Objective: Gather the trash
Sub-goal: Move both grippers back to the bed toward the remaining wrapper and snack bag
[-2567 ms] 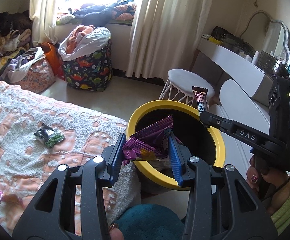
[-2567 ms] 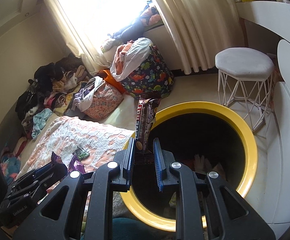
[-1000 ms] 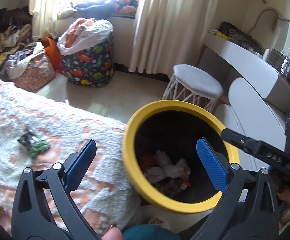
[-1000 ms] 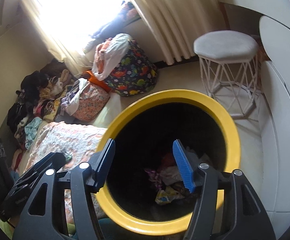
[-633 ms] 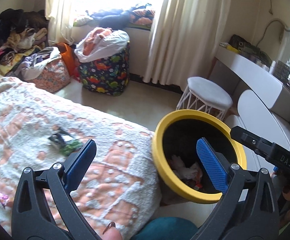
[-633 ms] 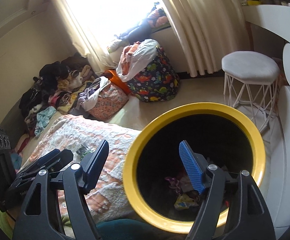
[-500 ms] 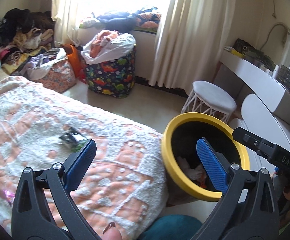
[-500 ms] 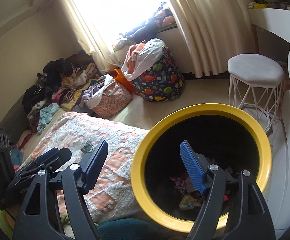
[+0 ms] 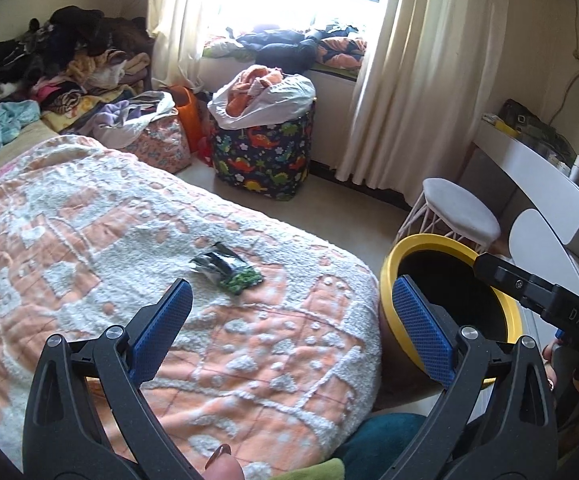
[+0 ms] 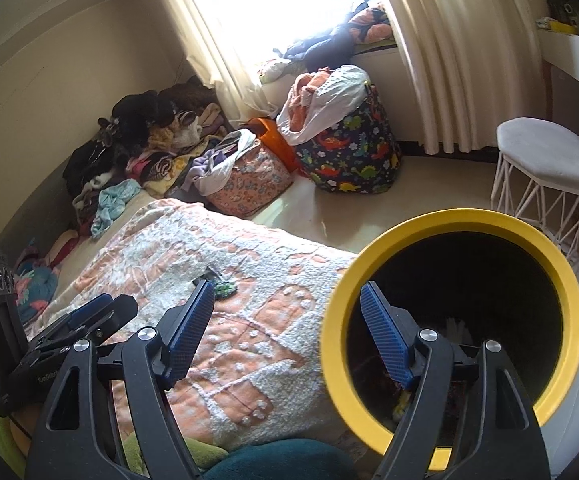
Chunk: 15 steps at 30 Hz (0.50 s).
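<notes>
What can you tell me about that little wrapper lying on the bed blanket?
The wrapper is a small crumpled packet, dark and shiny at one end, green-patterned at the other, looking like foil or plastic. It lies flat on the peach and white blanket, left of the yellow bin. Neither gripper touches it; it sits ahead of the open left gripper.

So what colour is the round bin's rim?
Yellow: the round bin's rim, black inside, shows best in the right wrist view.
</notes>
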### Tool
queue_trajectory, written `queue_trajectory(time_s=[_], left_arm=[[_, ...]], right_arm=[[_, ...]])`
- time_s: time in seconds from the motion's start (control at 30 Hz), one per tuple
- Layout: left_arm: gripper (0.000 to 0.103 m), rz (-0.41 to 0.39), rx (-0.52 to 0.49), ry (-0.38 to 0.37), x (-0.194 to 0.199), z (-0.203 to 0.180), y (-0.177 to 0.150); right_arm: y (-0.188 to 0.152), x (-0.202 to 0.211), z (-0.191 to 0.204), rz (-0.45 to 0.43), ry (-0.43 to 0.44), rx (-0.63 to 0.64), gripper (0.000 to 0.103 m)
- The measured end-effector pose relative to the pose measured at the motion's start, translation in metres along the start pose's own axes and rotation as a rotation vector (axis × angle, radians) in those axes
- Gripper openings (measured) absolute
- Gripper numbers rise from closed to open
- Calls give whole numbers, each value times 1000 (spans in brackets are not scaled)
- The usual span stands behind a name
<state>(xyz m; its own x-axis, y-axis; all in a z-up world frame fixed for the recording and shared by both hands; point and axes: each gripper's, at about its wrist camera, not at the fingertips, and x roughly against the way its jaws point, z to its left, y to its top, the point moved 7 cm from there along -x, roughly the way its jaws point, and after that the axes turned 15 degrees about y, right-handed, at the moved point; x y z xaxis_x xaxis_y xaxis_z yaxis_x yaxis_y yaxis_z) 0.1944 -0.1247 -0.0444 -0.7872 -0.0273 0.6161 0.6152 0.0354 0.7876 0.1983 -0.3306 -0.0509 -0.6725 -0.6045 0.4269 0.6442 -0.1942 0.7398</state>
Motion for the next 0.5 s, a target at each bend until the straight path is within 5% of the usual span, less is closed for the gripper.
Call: queue_trajectory(time_s=[0.5], left_arm=[[92, 58, 108, 136, -9, 88, -17]], right_arm=[[0, -78, 54, 148, 63, 117, 75]])
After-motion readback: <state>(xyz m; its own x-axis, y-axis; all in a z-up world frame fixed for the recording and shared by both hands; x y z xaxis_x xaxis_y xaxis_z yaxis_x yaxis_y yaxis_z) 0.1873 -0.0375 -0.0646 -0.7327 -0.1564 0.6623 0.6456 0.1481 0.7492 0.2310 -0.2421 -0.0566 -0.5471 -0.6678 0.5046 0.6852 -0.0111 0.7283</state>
